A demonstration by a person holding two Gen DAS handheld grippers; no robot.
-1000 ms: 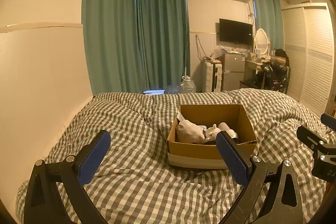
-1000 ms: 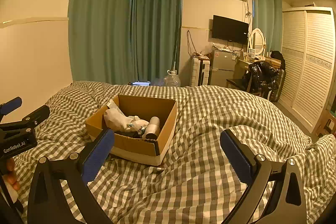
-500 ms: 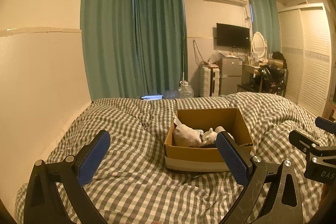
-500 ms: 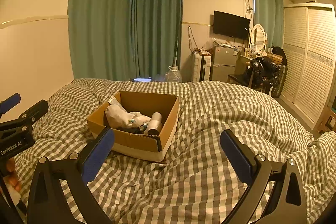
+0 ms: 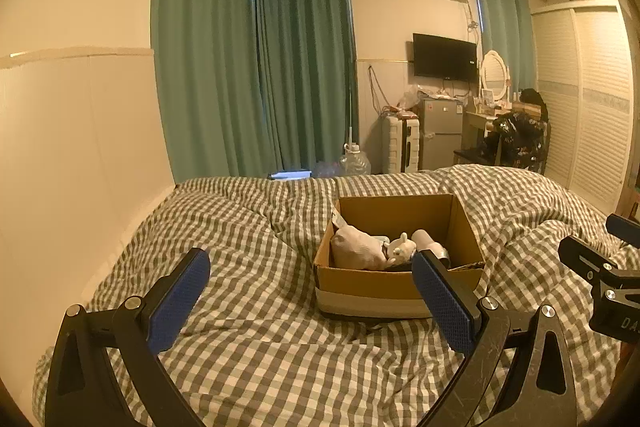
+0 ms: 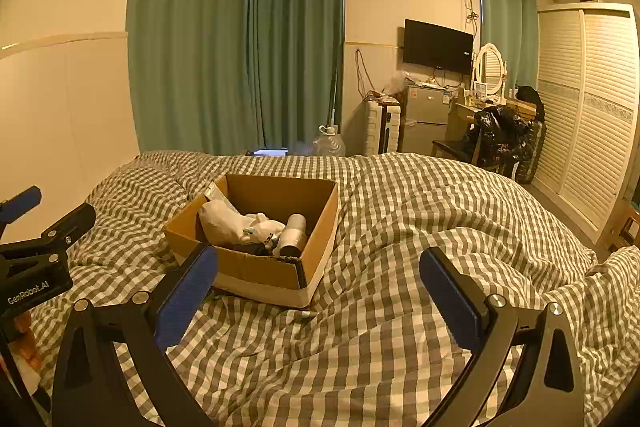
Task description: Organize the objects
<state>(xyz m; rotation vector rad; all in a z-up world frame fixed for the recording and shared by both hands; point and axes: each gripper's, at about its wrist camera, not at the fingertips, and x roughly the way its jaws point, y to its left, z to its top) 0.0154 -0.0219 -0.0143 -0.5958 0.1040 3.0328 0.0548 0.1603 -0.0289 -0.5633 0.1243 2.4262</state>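
Observation:
An open cardboard box (image 5: 400, 285) sits on the checked duvet (image 5: 248, 227). It holds a pale cloth bundle (image 5: 358, 251), a small plush toy (image 5: 402, 249) and a silver cylinder (image 5: 430, 245). My left gripper (image 5: 310, 295) is open and empty, held above the duvet just short of the box. In the right wrist view the box (image 6: 260, 267) lies ahead to the left, with the bundle (image 6: 222, 223) and cylinder (image 6: 292, 233) inside. My right gripper (image 6: 318, 291) is open and empty, to the right of the box.
The bed meets a white wall panel (image 5: 60, 167) on the left. Green curtains (image 5: 256, 67), a water jug (image 5: 354, 161), a small fridge (image 5: 440, 133), a dresser with clothes (image 5: 516, 139) and a louvred wardrobe (image 6: 584, 107) stand beyond the bed.
Both grippers have drawn back and tilted up a little, so the box sits slightly lower and farther off. Both stay open and empty.

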